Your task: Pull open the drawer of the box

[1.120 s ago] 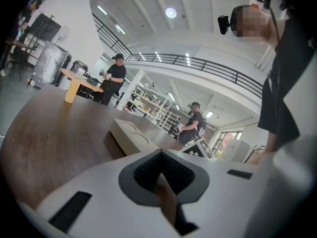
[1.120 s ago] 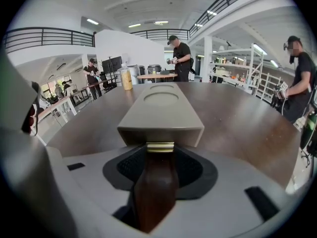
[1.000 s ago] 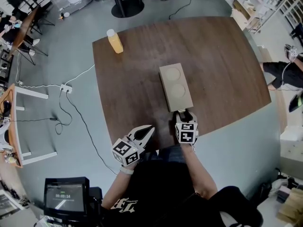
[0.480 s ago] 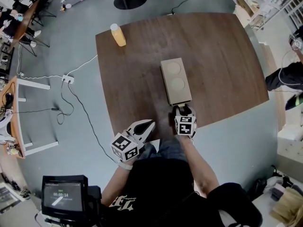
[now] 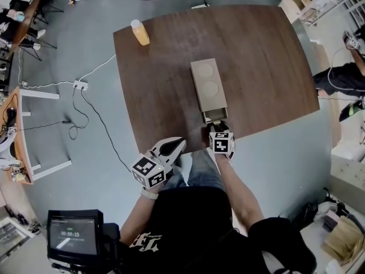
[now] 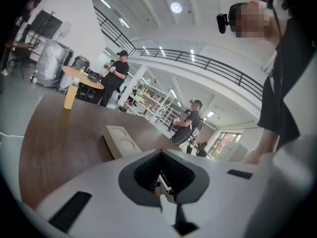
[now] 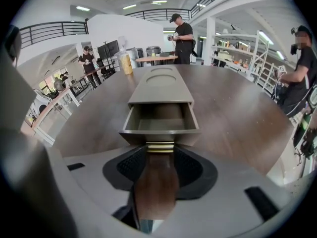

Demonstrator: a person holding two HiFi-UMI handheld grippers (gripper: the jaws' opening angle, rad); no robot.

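A tan box (image 5: 208, 84) with two round recesses in its top lies on the dark wooden table (image 5: 262, 56). Its drawer (image 5: 213, 116) sticks out toward the table's near edge and looks empty inside (image 7: 160, 124). My right gripper (image 5: 218, 128) is shut on the brass drawer handle (image 7: 160, 147), which spans between the black pads (image 7: 190, 165). My left gripper (image 5: 178, 145) hangs off the near table edge, left of the box, its jaws together with nothing held. The box (image 6: 121, 142) shows beyond it in the left gripper view.
An orange bottle (image 5: 139, 32) stands at the table's far left corner. People stand around the room beyond the table (image 7: 184, 33). Cables and a power strip (image 5: 79, 85) lie on the floor at the left. The person's legs are close against the near table edge.
The drawer has slid out of the box toward the near edge, with my right gripper drawing back on its handle. The left gripper stayed beside the table edge.
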